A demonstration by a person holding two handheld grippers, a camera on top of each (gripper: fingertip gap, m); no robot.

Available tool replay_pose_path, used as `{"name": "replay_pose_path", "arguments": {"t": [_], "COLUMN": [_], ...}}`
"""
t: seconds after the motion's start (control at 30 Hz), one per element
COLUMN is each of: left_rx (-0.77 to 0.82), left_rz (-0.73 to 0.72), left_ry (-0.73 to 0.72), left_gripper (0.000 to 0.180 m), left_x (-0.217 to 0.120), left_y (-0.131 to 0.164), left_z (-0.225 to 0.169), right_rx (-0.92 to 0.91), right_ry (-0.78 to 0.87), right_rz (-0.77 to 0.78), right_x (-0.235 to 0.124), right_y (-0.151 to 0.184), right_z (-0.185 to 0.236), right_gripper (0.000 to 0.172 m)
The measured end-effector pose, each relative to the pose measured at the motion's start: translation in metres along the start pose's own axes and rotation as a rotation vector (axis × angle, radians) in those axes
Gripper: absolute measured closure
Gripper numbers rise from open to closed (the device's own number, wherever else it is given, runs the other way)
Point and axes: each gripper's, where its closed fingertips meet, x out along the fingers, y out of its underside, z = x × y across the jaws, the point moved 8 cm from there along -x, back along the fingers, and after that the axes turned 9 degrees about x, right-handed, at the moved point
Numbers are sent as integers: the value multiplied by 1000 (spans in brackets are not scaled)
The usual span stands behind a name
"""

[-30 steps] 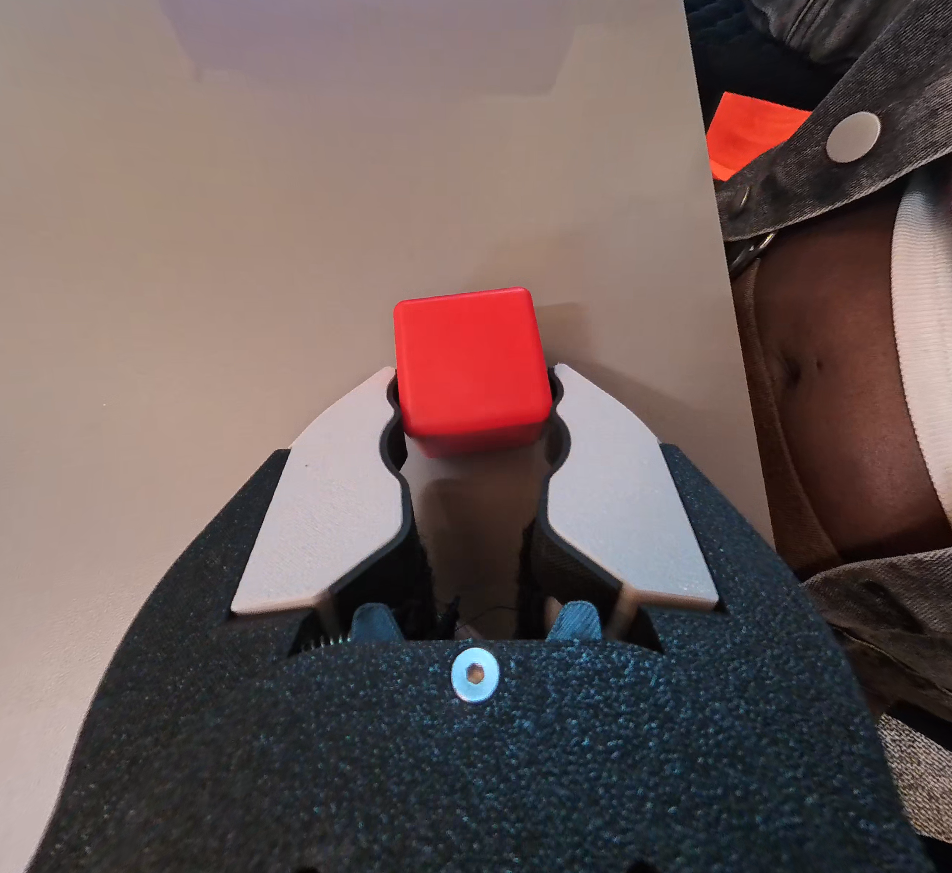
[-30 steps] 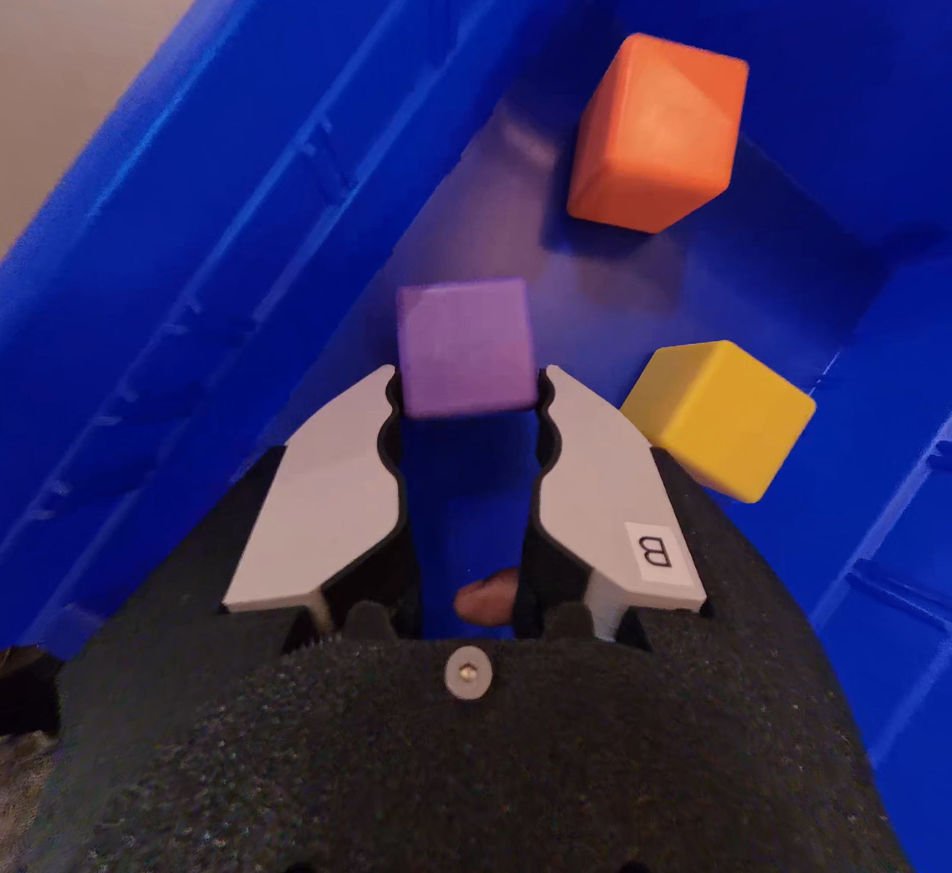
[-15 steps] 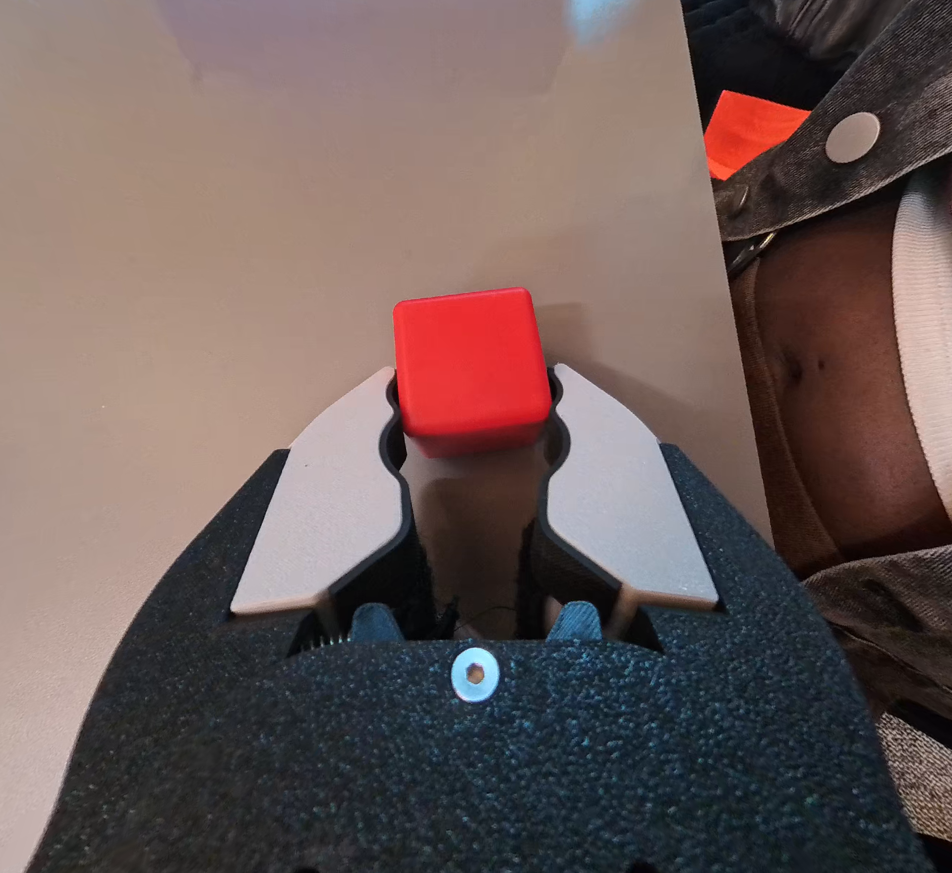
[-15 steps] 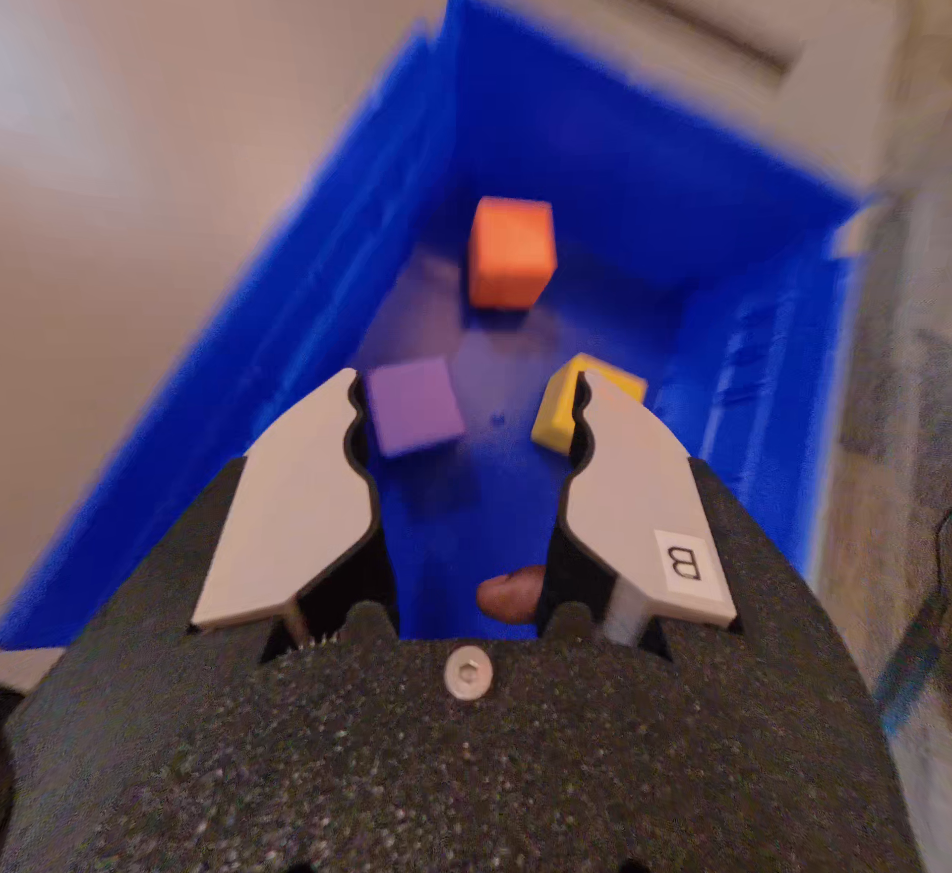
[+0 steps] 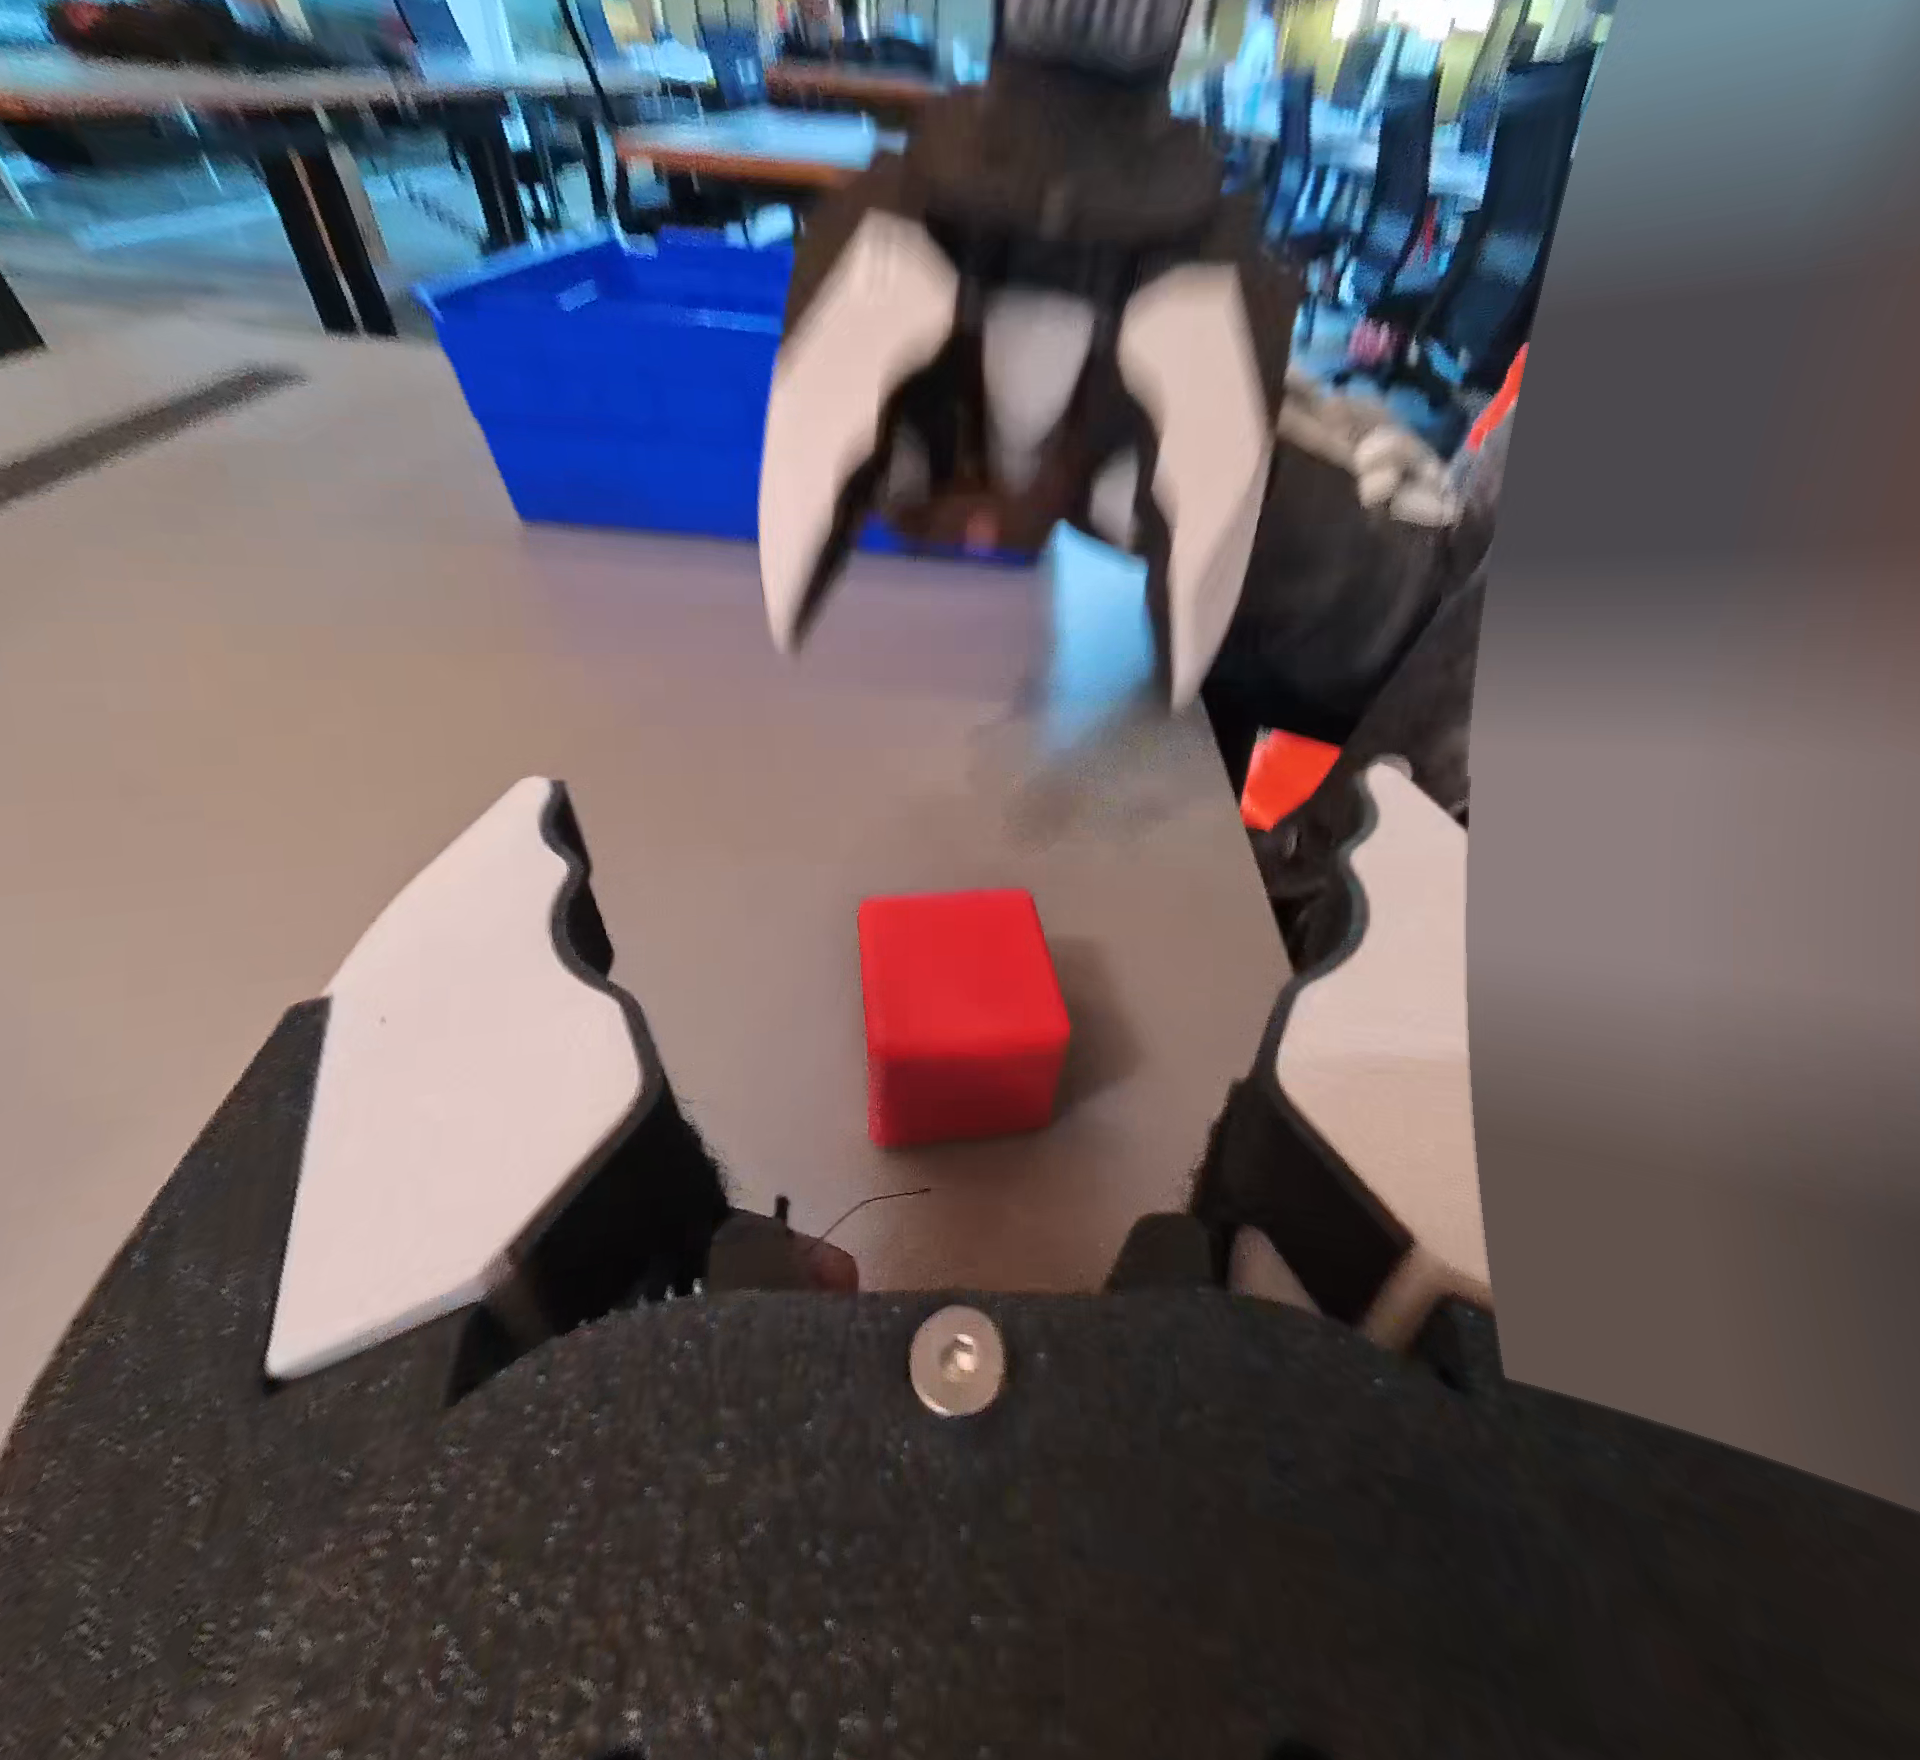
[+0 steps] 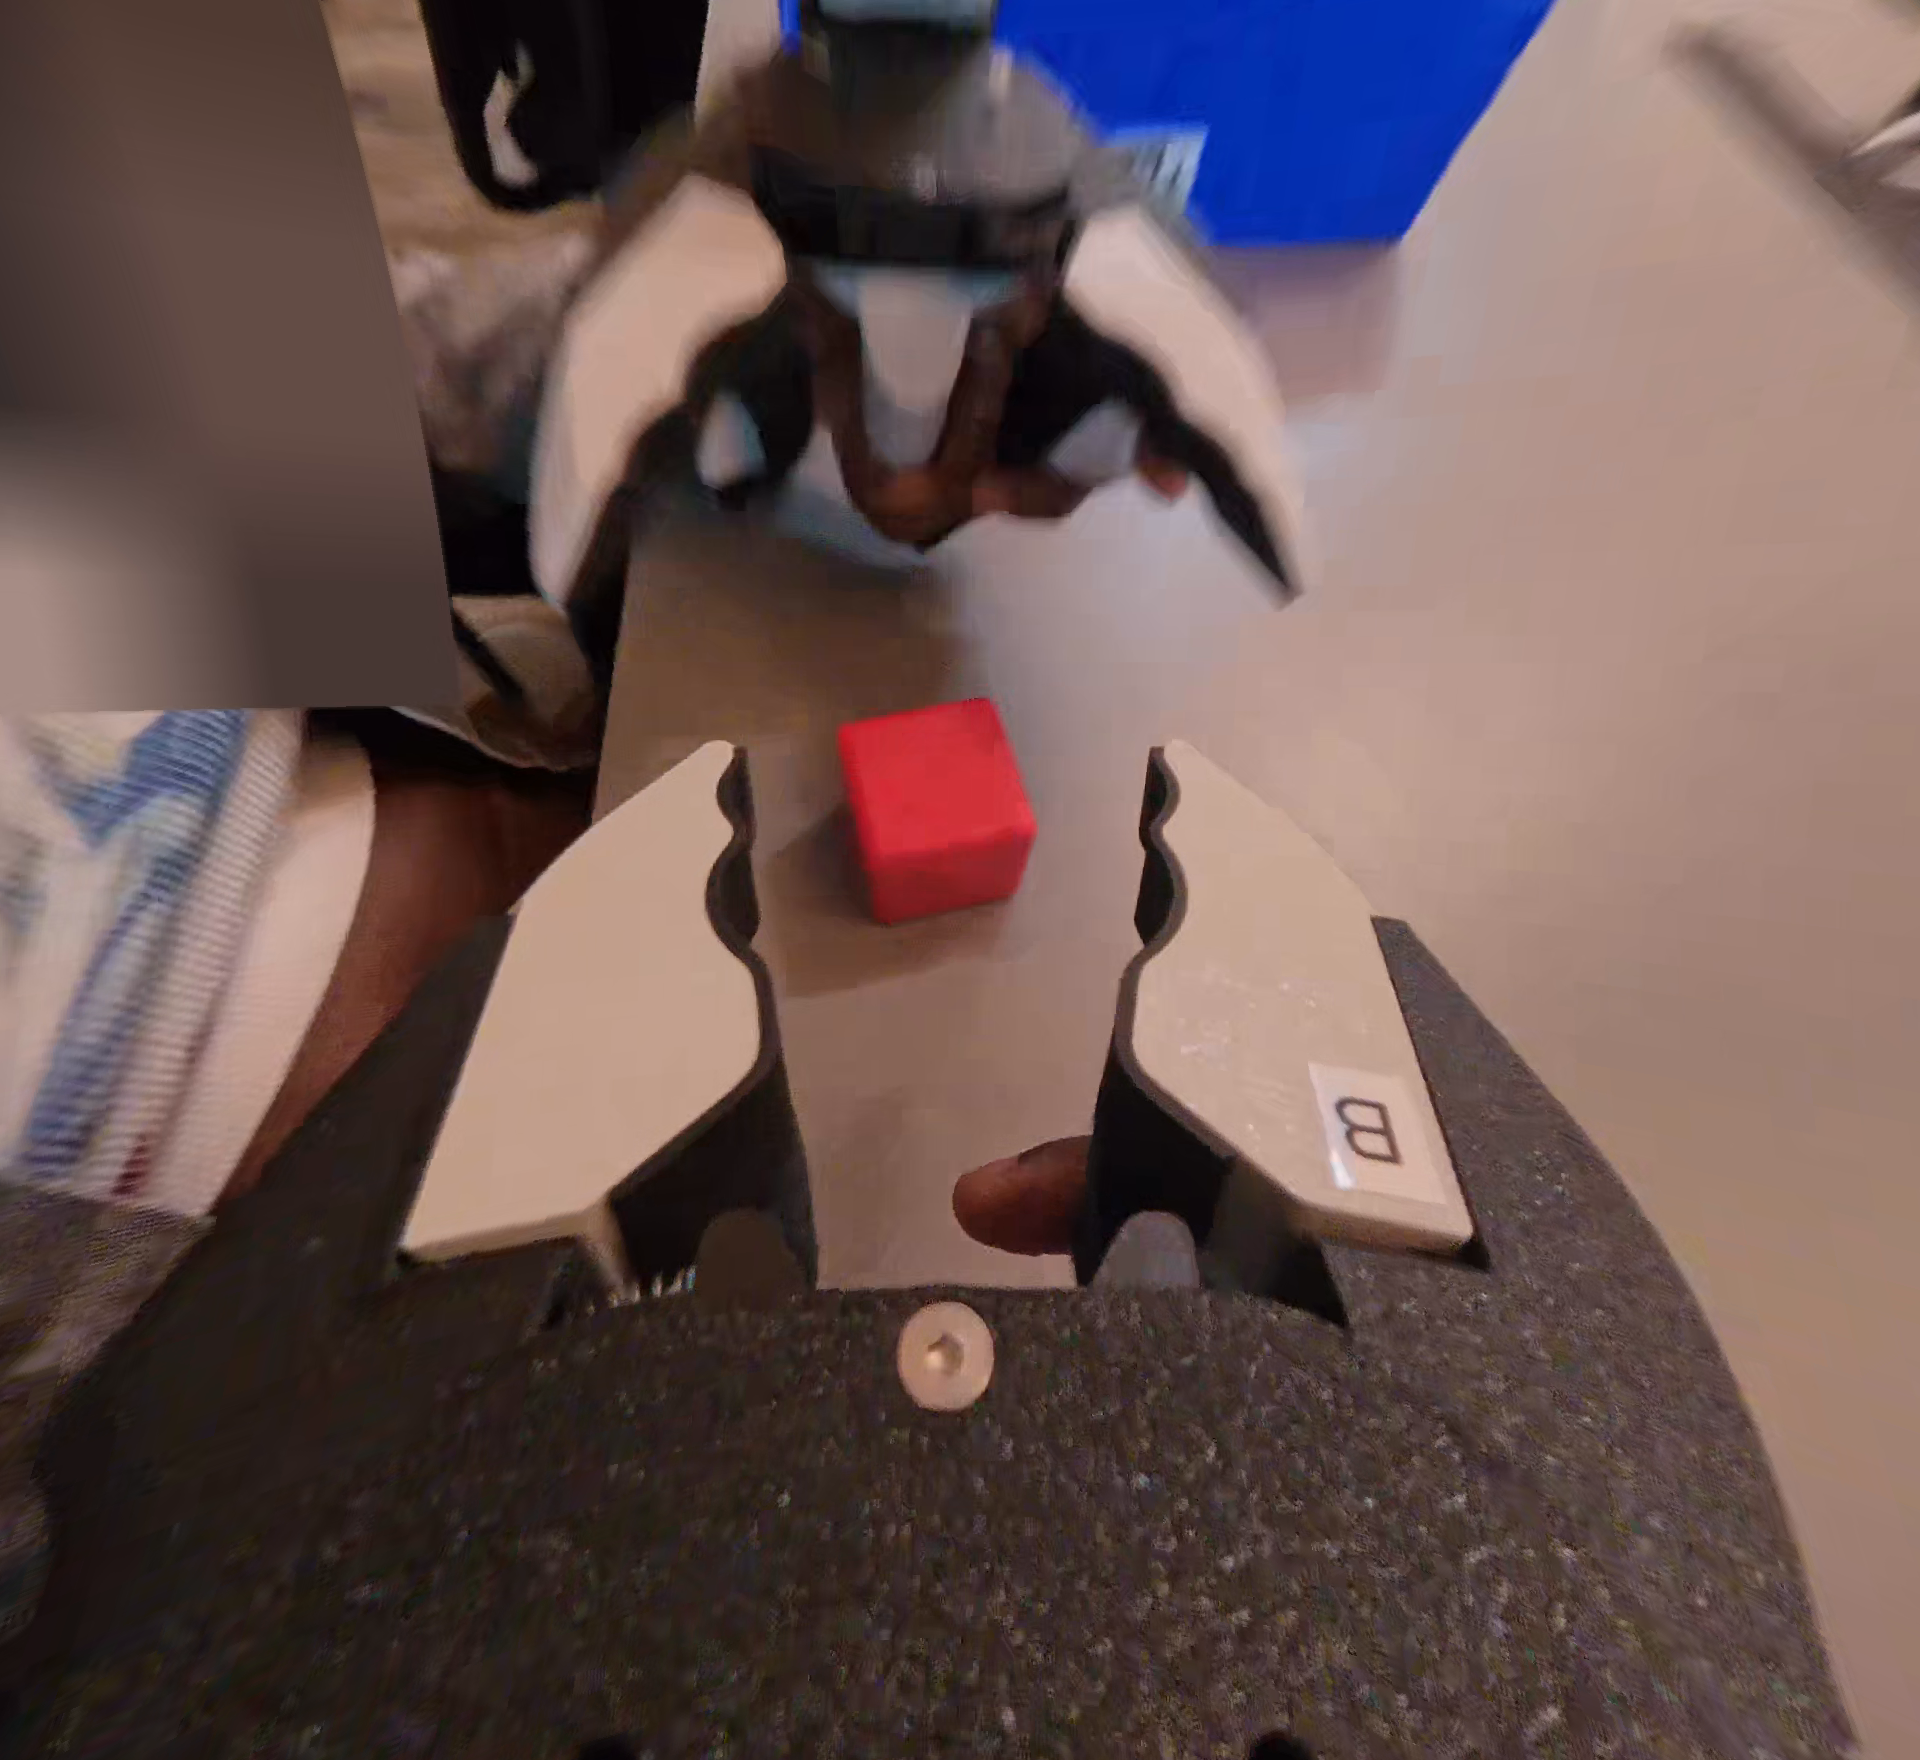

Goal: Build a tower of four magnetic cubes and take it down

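Red cube (image 6: 932,808) sat alone on table (image 6: 1558,671), frame centre; left gripper (image 5: 961,869) spread wide, right gripper (image 6: 943,811) spread, neither touching; risk: finger could nudge cube toward near table edge.

The left gripper (image 5: 961,879) has its jaws spread wide, gripping nothing. Facing it, the right gripper (image 6: 945,837) tilts downward, fingers (image 6: 644,931) apart, likewise bare.
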Motion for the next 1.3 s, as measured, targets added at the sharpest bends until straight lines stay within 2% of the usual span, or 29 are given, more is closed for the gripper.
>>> {"name": "replay_pose_path", "arguments": {"t": [0.07,0.17,0.2,0.23,0.37,0.43,0.5,0.57,0.63,0.77,0.83,0.93,1.03,1.3], "left_rx": [-2,-7,-8,-5,7,11,10,9,15,25,25,25,24,28], "left_rz": [-70,-84,-87,-86,-51,-47,-49,-31,-3,0,-5,-10,-8,7], "left_ry": [-27,-54,-58,-57,-62,-72,-75,-92,-97,-95,-103,-115,-119,-122], "left_gripper": [46,45,45,46,47,48,51,52,53,54,55,57,57,59], "left_x": [-7,-11,-11,-11,-9,-9,-9,-8,-7,-5,-5,-6,-6,-5], "left_y": [-5,-6,-6,-6,-4,-3,-3,-1,1,1,1,1,1,2], "left_z": [2,5,5,5,5,5,6,7,7,7,7,9,9,9], "right_rx": [14,-2,-9,-21,-71,-62,-65,-60,-28,210,399,621,768,941], "right_ry": [-27,-39,-38,-36,27,76,171,330,562,1024,1141,1163,1140,1075], "right_rz": [79,152,170,183,160,90,10,-46,-54,73,168,309,407,584], "right_x": [29,52,56,58,47,23,-17,-67,-123,-225,-256,-273,-274,-263], "right_y": [14,27,29,30,22,7,-10,-22,-19,29,65,111,140,173], "right_z": [-5,-6,-6,-6,-3,-2,1,2,0,-11,-20,-32,-45,-58], "right_gripper": [101,104,108,120,121,122,122,122,122,121,121,122,122,121]}}
